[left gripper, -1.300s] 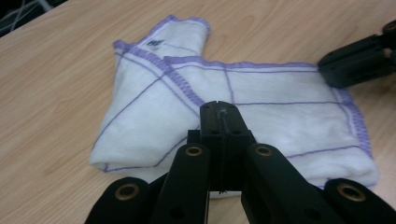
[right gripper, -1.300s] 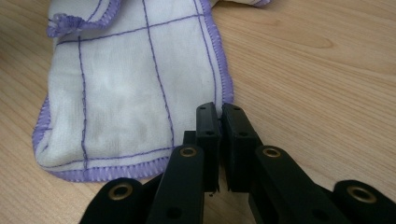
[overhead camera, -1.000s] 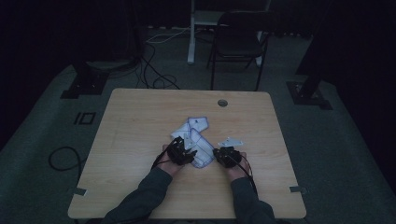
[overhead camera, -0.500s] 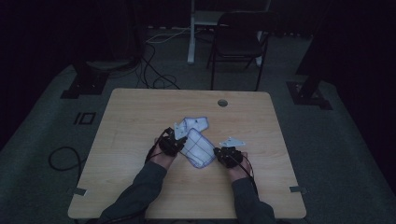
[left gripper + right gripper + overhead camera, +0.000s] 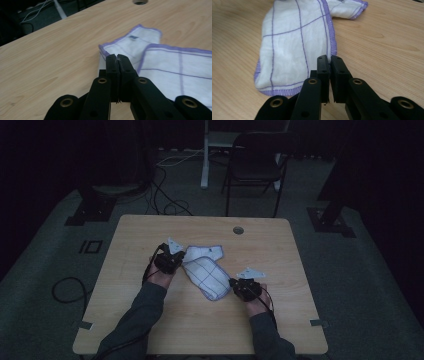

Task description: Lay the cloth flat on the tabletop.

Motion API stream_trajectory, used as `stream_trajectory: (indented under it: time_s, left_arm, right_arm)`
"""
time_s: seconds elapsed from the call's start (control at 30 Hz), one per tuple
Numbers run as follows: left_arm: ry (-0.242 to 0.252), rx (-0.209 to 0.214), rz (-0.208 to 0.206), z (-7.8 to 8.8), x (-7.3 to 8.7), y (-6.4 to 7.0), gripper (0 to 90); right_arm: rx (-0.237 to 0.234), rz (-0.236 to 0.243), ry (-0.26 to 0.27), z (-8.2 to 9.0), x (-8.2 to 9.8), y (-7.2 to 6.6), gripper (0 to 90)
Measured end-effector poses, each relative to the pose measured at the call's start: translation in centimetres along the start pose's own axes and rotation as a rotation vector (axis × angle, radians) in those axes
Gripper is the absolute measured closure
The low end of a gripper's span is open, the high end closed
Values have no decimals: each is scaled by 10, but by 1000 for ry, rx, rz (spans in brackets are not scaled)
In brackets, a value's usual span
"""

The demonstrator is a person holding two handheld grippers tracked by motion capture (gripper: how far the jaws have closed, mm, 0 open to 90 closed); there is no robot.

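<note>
Two grippers worked one white cloth [image 5: 205, 270] with purple edging, folded, lying mid-table [image 5: 150, 320], nearer person's edge than far edge with round hole [image 5: 238, 230]. Left gripper [image 5: 117, 58] had just been closing; jaws were clamped on cloth's border at its left end. Right gripper [image 5: 329, 60] was pinched shut on purple hem at cloth's near right corner. Upper fold overlapped lower layer.

You face a dim room: grey carpet floor [image 5: 350, 285], a dark chair [image 5: 255, 167] beyond the far edge of your wooden table [image 5: 280, 255], cables [image 5: 167, 195] trailing at far left
</note>
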State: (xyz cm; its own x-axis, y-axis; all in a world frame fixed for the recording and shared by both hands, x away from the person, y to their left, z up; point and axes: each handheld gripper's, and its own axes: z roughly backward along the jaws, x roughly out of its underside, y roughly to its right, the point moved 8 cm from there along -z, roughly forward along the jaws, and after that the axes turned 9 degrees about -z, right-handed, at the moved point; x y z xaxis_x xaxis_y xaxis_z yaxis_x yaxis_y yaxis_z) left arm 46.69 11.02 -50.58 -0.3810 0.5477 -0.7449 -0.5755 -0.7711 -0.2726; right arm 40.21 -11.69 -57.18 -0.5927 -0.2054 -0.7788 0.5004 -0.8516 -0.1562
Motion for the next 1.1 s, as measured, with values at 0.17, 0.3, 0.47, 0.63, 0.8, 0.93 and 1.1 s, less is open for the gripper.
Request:
stream_trajectory:
  time_s: [0.17, 0.3, 0.47, 0.63, 0.8, 0.93, 1.1]
  left_arm:
    - [-16, -24, 27, -3, 3, -17, 891]
    - [-38, -49, 36, -5, 7, -31, 891]
    - [-68, -72, 67, -10, 13, -49, 891]
    - [-89, -88, 79, -14, 24, -60, 890]
    - [-113, -93, 98, -19, 35, -65, 890]
    - [-131, -98, 120, -22, 44, -69, 889]
    - [-145, -98, 133, -23, 50, -71, 877]
  right_arm:
    - [-15, -5, 10, 6, -1, -2, 867]
    - [-36, -12, 13, 11, 0, -6, 867]
    - [-61, 0, 19, 16, 1, -17, 867]
    - [-127, -4, 25, 20, 0, -33, 866]
    - [-220, -7, 6, 18, 9, -57, 866]
    - [-250, 25, -8, 14, 12, -74, 866]
    - [-271, 64, -21, 11, 13, -88, 866]
